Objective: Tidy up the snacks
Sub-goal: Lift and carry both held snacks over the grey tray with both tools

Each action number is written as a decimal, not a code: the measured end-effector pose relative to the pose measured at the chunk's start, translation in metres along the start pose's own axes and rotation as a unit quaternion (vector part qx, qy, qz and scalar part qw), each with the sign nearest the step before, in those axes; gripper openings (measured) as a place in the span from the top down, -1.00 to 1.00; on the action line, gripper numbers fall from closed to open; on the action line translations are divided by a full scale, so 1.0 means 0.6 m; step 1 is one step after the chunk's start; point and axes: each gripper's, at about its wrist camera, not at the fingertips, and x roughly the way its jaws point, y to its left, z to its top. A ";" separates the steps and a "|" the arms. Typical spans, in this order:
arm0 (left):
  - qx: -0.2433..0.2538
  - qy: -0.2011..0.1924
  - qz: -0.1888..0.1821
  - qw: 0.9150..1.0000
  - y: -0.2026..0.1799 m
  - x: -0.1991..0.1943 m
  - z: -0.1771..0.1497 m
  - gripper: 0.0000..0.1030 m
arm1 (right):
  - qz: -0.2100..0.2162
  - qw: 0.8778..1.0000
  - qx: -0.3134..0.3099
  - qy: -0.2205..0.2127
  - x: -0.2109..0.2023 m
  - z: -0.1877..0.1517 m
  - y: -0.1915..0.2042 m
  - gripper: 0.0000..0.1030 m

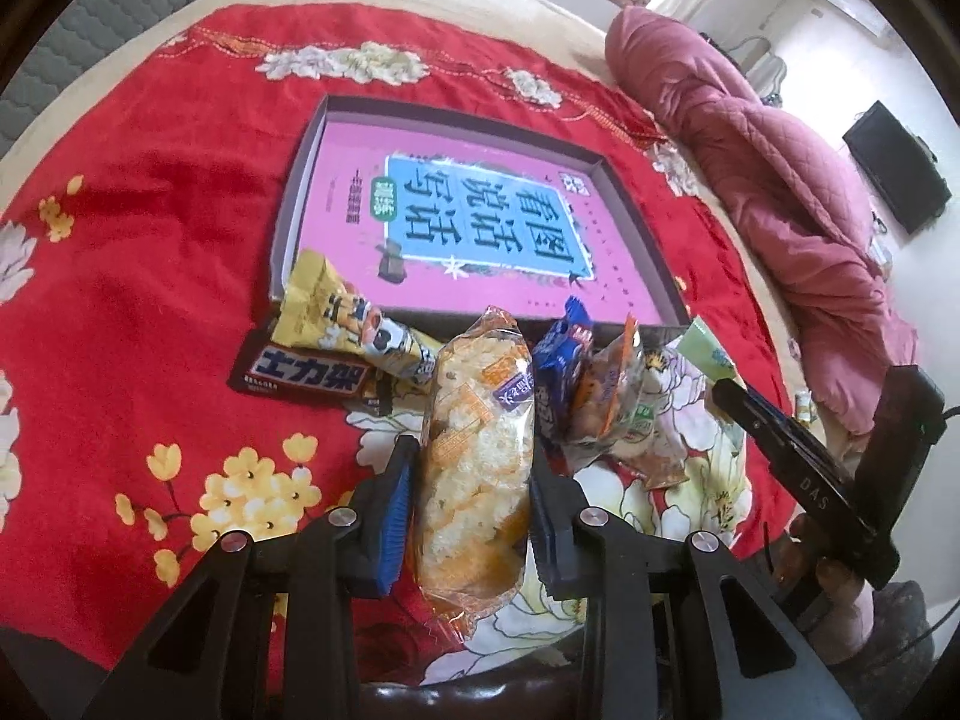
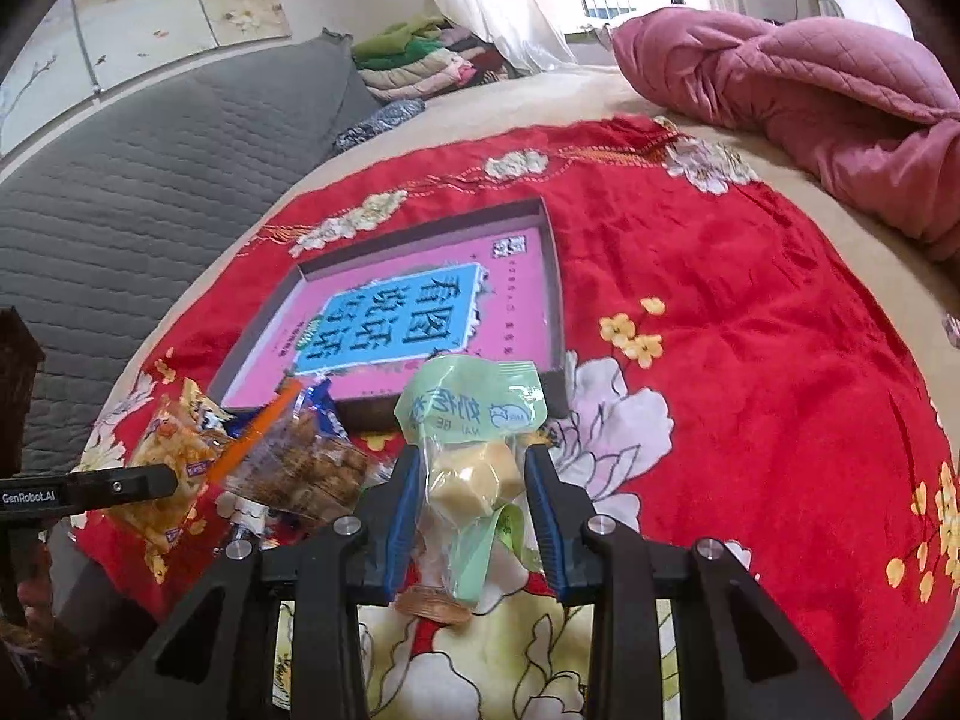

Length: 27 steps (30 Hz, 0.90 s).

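My left gripper (image 1: 471,468) is shut on a clear-wrapped rice cracker pack (image 1: 477,450), held just in front of the box. My right gripper (image 2: 474,474) is shut on a pale green packet of cream-coloured cubes (image 2: 474,420). A shallow dark box (image 1: 630,210) with a pink book cover inside lies on the red floral cloth; it also shows in the right wrist view (image 2: 555,300). Loose snacks lie at its near edge: a yellow packet (image 1: 336,312), a dark Snickers bar (image 1: 300,375), a blue packet (image 1: 561,354) and an orange-edged clear bag (image 1: 606,396).
The red floral cloth (image 2: 750,330) covers a bed. A pink quilt (image 2: 810,102) is heaped at the far right. A grey padded headboard (image 2: 150,180) runs along the left. Folded clothes (image 2: 420,60) sit by the window.
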 end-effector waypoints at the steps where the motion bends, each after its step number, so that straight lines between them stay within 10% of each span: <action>1: 0.000 -0.002 0.000 1.000 -0.001 -0.003 0.001 0.32 | 0.000 1.000 -0.003 -0.002 -0.002 0.002 0.003 0.32; 27: -0.014 -0.055 0.019 0.998 0.008 -0.007 0.073 0.33 | 0.014 0.999 -0.025 -0.041 0.032 0.068 0.038 0.32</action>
